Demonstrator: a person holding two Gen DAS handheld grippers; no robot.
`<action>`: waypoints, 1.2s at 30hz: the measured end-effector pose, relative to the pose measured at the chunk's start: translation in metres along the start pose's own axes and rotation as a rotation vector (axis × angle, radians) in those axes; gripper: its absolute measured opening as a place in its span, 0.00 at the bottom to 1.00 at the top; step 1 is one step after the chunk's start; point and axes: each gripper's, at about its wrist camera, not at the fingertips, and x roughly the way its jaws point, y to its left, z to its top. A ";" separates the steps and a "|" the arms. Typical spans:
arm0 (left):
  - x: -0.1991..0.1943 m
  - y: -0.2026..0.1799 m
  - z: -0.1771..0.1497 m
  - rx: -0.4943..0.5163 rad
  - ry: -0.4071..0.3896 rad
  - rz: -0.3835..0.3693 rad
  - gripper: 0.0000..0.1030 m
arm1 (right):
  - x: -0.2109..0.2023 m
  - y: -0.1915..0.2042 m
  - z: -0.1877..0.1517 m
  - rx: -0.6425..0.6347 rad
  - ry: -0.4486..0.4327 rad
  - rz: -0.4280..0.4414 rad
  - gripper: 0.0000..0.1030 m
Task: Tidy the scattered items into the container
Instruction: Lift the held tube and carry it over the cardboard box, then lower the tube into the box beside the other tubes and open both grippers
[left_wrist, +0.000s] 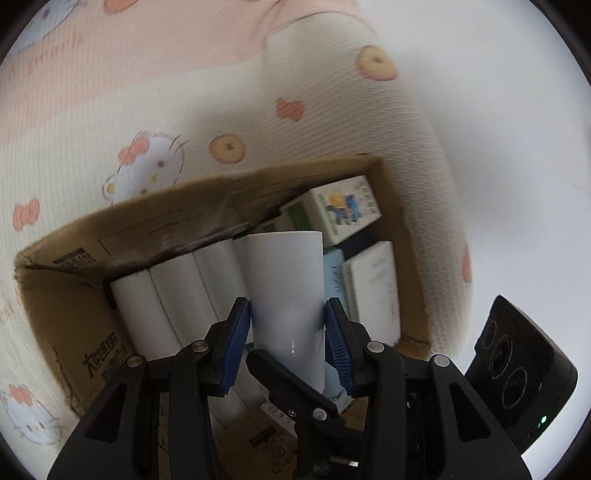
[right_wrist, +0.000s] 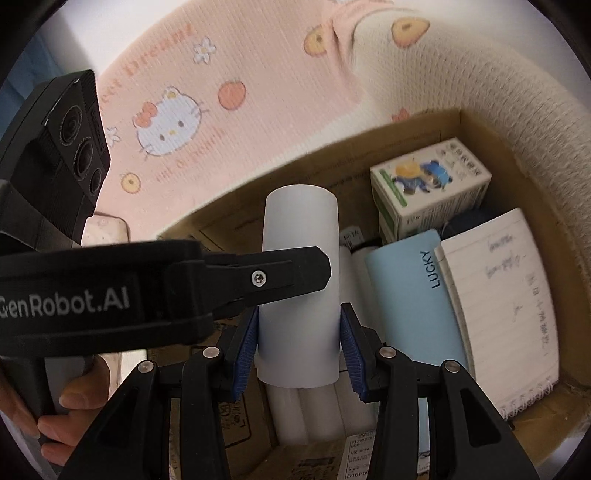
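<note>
A white tube (left_wrist: 284, 269) hangs over the open cardboard box (left_wrist: 184, 195), and both grippers hold it. My left gripper (left_wrist: 287, 306) is shut on it, blue pads pressed on both sides. My right gripper (right_wrist: 300, 310) is shut on the same white tube (right_wrist: 301, 221) nearer its lower end. In the right wrist view a black finger of the left gripper (right_wrist: 291, 273) crosses the tube. Several more white tubes (left_wrist: 166, 295) lie side by side in the box below it. The tube's far end points at the box's back wall (right_wrist: 480, 125).
The box also holds a small cartoon-printed carton (right_wrist: 428, 181), a light blue "LUCKY" item (right_wrist: 410, 306) and a lined notebook (right_wrist: 498, 295) on its right side. A pink and cream cat-print blanket (left_wrist: 147, 110) surrounds the box. A person's hand (right_wrist: 74, 406) grips the left tool's handle.
</note>
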 end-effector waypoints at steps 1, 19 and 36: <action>0.003 0.004 0.000 -0.014 0.007 0.008 0.44 | 0.004 0.000 0.000 -0.003 0.011 -0.003 0.39; 0.041 0.026 0.002 -0.098 0.027 0.208 0.44 | 0.025 -0.017 0.003 -0.026 0.119 -0.084 0.39; 0.021 0.021 -0.001 -0.122 -0.025 0.207 0.45 | 0.007 -0.034 -0.002 0.055 0.091 -0.042 0.28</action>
